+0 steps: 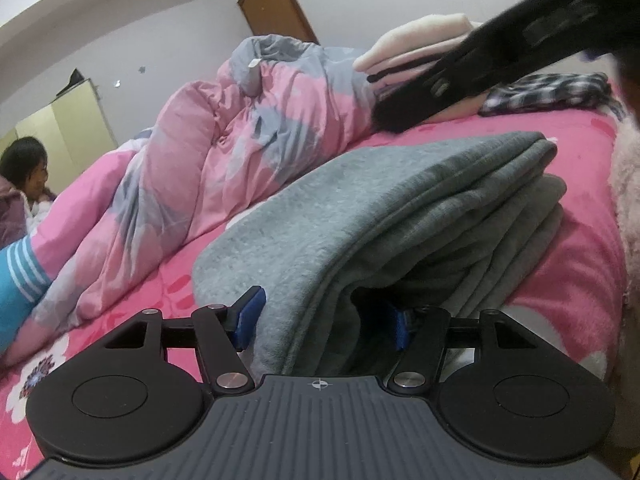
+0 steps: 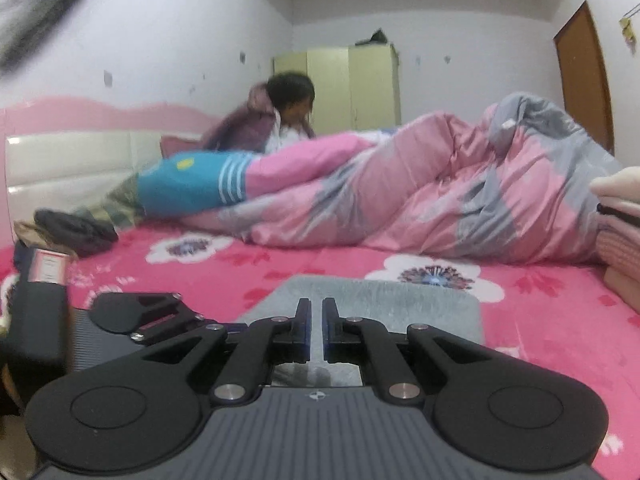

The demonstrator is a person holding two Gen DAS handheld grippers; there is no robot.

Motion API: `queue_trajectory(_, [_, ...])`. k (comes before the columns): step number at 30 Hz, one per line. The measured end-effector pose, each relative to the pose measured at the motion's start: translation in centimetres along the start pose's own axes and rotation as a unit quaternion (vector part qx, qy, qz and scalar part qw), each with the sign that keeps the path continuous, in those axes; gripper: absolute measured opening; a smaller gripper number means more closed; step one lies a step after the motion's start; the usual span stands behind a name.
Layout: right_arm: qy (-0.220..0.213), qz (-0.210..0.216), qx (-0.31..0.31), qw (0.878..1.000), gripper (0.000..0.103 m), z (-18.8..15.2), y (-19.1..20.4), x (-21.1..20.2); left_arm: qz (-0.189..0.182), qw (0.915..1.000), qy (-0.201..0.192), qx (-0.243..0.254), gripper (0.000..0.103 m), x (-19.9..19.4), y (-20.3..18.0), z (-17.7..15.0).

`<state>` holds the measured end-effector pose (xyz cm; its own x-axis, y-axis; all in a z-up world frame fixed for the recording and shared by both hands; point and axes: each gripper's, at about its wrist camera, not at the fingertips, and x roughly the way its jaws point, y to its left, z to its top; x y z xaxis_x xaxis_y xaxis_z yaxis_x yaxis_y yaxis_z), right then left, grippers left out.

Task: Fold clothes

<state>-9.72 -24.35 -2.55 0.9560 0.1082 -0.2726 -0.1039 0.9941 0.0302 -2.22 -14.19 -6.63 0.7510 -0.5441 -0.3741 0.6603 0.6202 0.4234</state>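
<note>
A folded grey garment (image 1: pixel 360 208) lies in thick layers on the pink flowered bed sheet (image 1: pixel 560 280). My left gripper (image 1: pixel 324 314) stands open at the garment's near corner. The corner lies between its blue pads (image 1: pixel 250 314), and the right pad is tucked under the fold. My right gripper (image 2: pixel 316 308) is shut with nothing between its fingers and hovers above the grey garment (image 2: pixel 380 296). In the left wrist view the right gripper (image 1: pixel 400 116) is a blurred black shape over the far side of the bed. The left gripper (image 2: pixel 152 316) shows at the lower left of the right wrist view.
A bunched pink and grey quilt (image 1: pixel 240 128) runs along the far side of the bed. A stack of folded cream and pink clothes (image 1: pixel 408 44) and a plaid garment (image 1: pixel 548 92) lie beyond the grey one. A person (image 2: pixel 280 120) sits by the headboard, with dark clothes (image 2: pixel 76 228) nearby.
</note>
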Motion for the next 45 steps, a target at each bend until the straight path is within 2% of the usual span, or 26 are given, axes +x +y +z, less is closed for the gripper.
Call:
queue_trajectory(2, [0.037,-0.002,0.006,0.999,0.005,-0.3,-0.6,1.8,-0.006,1.0000,0.002,0.007,0.062,0.3,0.0,0.0])
queue_trajectory(5, [0.107,0.023,0.022,0.994,0.005,-1.7,-1.3,4.1,-0.026,0.9995,0.017,0.008,0.062,1.0,0.4,0.1])
queue_trajectory(10, [0.125,0.037,0.019,0.991,0.005,-2.6,-1.4,4.1,-0.033,0.9993,0.011,0.015,0.062,0.8,0.5,-0.3])
queue_trajectory(14, [0.128,0.047,0.020,0.990,0.005,-2.4,-1.9,4.0,-0.011,0.9997,0.012,0.018,0.065,-0.2,1.0,-0.5])
queue_trajectory(18, [0.126,0.052,0.016,0.991,0.005,-2.6,-2.0,3.9,0.000,0.9996,0.021,-0.017,0.082,0.4,2.1,-1.2])
queue_trajectory(23, [0.125,0.052,0.008,0.991,0.005,-2.4,-2.0,3.9,0.009,0.9988,0.042,-0.025,0.082,-0.8,3.0,-0.7])
queue_trajectory(29, [0.119,0.058,0.016,0.991,0.005,-2.8,-2.1,3.9,0.046,0.9947,0.071,-0.059,0.083,-2.7,3.2,-1.2])
queue_trajectory(31, [0.118,0.058,0.014,0.991,0.005,-2.9,-2.1,3.8,0.061,0.9938,0.074,-0.055,0.083,-2.9,2.7,-1.5])
queue_trajectory(33, [0.117,0.057,0.013,0.991,0.005,-2.9,-2.1,3.8,0.069,0.9928,0.076,-0.063,0.089,-2.5,2.7,-2.3])
queue_trajectory(34, [0.116,0.057,0.012,0.992,0.005,-3.0,-2.1,3.8,0.069,0.9915,0.078,-0.078,0.092,-2.4,3.1,-2.6])
queue_trajectory(36, [0.114,0.057,0.013,0.992,0.005,-3.0,-2.1,3.8,0.061,0.9896,0.079,-0.104,0.091,-2.7,3.9,-2.3])
queue_trajectory(41, [0.090,0.056,0.000,0.994,0.005,-2.3,-1.9,2.7,0.047,0.9935,0.058,-0.086,0.088,-6.2,4.5,-2.0])
queue_trajectory(45, [0.056,0.067,-0.006,0.996,0.005,-1.1,-1.6,1.6,0.029,0.9911,0.027,-0.127,0.087,-8.4,6.1,-1.1])
